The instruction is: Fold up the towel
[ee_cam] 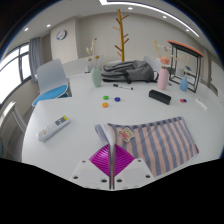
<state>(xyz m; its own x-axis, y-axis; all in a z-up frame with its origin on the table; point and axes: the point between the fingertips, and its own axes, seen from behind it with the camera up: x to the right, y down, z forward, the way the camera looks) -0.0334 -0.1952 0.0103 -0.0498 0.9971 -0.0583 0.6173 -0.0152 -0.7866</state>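
1. Your gripper [112, 165] sits low over the near edge of the table [90, 115], pink pads close together. They seem pinched on the towel's near left corner, though the view there is too tight to be sure.
2. The striped towel [160, 142] lies near and to the right, mostly flat, its left corner looking lifted and turned.
3. The fold looks barely begun: the corner still has to travel across and be laid down.
4. Further off, the remote [54, 125] on the left and the bottle [163, 77] beyond stand well apart from the towel.
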